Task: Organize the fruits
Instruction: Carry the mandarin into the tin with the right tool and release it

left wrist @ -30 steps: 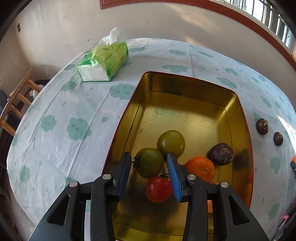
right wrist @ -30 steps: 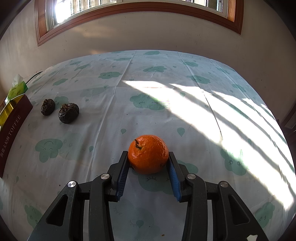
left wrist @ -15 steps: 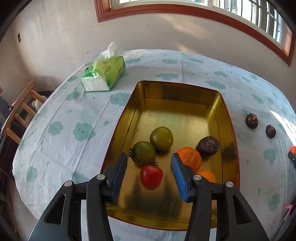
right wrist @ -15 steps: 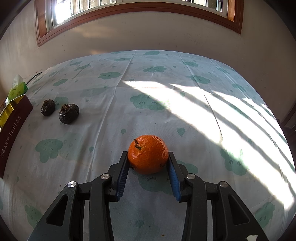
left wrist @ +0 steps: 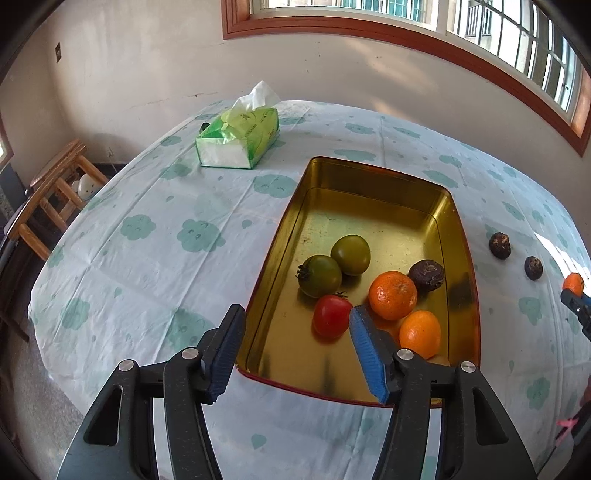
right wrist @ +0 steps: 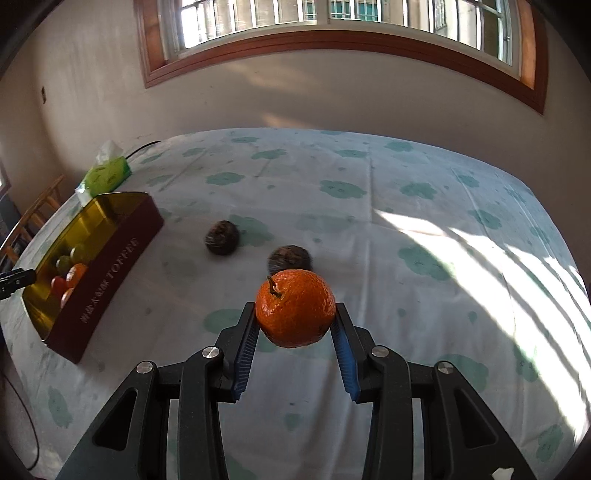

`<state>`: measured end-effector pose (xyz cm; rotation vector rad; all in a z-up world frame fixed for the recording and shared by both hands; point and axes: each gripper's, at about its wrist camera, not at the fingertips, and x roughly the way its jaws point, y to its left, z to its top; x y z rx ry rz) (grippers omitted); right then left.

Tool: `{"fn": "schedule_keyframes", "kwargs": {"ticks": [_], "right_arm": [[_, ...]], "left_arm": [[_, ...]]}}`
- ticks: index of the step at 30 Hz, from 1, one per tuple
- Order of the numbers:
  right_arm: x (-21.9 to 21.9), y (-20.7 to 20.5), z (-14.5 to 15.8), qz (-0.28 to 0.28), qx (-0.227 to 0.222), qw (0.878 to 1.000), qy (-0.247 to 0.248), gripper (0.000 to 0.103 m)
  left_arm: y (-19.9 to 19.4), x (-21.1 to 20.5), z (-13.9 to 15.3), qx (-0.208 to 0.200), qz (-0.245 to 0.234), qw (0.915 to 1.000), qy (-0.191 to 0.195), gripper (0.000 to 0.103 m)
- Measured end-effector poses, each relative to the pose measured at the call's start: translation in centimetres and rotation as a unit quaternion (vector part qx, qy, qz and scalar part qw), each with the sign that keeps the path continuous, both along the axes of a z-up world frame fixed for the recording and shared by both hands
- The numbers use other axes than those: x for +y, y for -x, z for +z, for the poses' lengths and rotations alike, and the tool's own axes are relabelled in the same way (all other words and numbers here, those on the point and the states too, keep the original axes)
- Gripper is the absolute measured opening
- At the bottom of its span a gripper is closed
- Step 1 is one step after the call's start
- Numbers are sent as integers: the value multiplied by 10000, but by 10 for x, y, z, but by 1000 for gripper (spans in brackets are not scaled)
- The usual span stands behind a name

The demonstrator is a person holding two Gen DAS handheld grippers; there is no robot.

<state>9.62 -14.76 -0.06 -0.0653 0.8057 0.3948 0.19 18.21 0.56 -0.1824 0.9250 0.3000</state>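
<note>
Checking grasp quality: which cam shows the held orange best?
Right wrist. The orange sits centre frame, large and sharp, stem visible, clamped between the right tongs clear of the cloth. Left wrist catches it only as a small sliver at the right edge, with one tong tip; the grip is unreadable there.

Daylight is given by the window. Striped sun patches are thrown on the cloth right of the jaws. Edges are strongly bent and darkened.
</note>
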Motion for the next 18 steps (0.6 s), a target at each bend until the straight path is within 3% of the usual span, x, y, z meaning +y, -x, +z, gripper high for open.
{"fn": "schedule_keyframes", "kwargs": {"ticks": [10, 18], "right_arm": [[141, 17, 21, 1510, -48, 9884, -178, 37], [193, 14, 6, 1895, 109, 9817, 140, 37]], "left_arm": [[19, 18, -4, 15, 284, 9995, 126, 60], [30, 35, -7, 27, 380, 9989, 264, 60]]}}
